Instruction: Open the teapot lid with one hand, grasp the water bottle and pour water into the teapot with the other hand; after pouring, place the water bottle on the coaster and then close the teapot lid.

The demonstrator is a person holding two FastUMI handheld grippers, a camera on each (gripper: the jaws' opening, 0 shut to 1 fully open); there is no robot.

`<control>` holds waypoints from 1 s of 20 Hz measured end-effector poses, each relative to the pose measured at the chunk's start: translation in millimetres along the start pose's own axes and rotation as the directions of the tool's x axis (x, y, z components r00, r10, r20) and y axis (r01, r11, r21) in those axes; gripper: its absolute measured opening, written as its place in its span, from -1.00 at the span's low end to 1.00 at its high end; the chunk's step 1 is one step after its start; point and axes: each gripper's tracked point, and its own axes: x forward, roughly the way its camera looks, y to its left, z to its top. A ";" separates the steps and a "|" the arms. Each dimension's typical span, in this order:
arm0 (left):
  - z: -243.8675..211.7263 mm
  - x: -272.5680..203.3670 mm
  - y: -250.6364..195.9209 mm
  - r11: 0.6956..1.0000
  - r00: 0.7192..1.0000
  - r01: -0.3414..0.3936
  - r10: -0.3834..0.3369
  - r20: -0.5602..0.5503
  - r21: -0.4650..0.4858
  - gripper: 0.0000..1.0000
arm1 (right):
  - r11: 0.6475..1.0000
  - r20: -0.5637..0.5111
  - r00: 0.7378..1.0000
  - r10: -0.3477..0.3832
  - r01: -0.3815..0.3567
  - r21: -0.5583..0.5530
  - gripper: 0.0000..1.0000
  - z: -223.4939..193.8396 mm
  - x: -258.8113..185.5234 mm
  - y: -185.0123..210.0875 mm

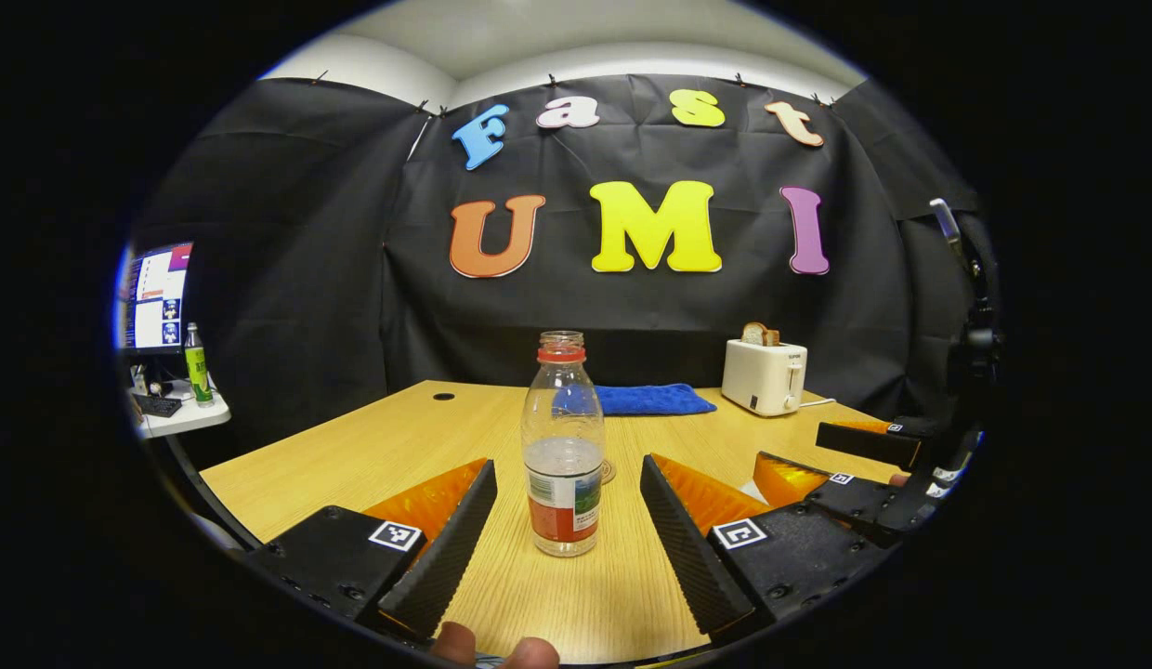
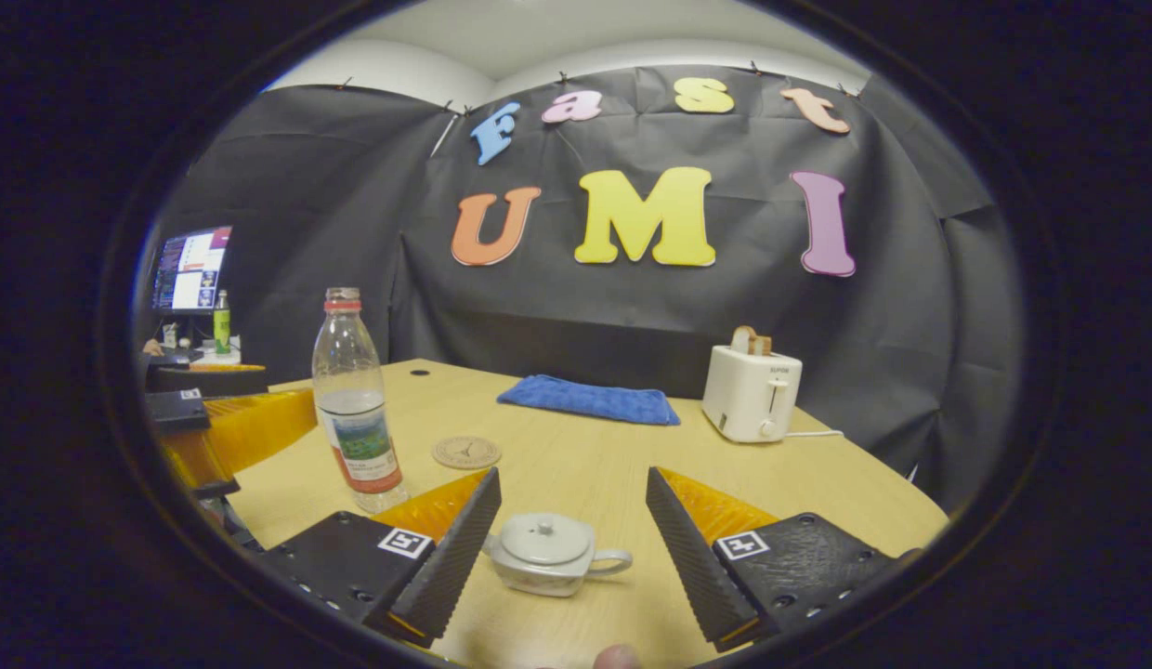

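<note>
Between the spread fingers of the left gripper (image 1: 569,539) bottle (image 1: 563,446) is standing untouched, right gripper (image 2: 569,544) gaping wide around teapot (image 2: 548,554), lid (image 2: 543,536) sitting on.

The left gripper view looks low over the table (image 1: 372,446) toward its far edge, close behind the water bottle (image 1: 563,446); the right gripper view faces likewise from farther right, close above the teapot (image 2: 544,553). Both share bottle, blue cloth (image 2: 590,400), toaster (image 2: 751,395)
</note>
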 end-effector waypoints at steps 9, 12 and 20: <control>-8.9 1.2 7.8 1.000 1.000 0.008 -0.008 -0.022 -0.013 0.95 | 1.000 -0.073 0.997 0.010 -0.010 -0.002 0.05 -19.4 17.9 11.7; -12.8 1.7 9.9 1.000 1.000 0.009 -0.009 -0.029 -0.017 0.96 | 1.000 -0.082 0.997 -0.004 0.003 -0.011 -0.71 -21.7 21.4 9.2; -34.4 11.5 8.4 0.999 0.996 0.030 -0.032 -0.086 -0.033 0.96 | 0.999 -0.101 0.994 0.039 -0.041 -0.012 -0.95 -20.8 20.1 12.8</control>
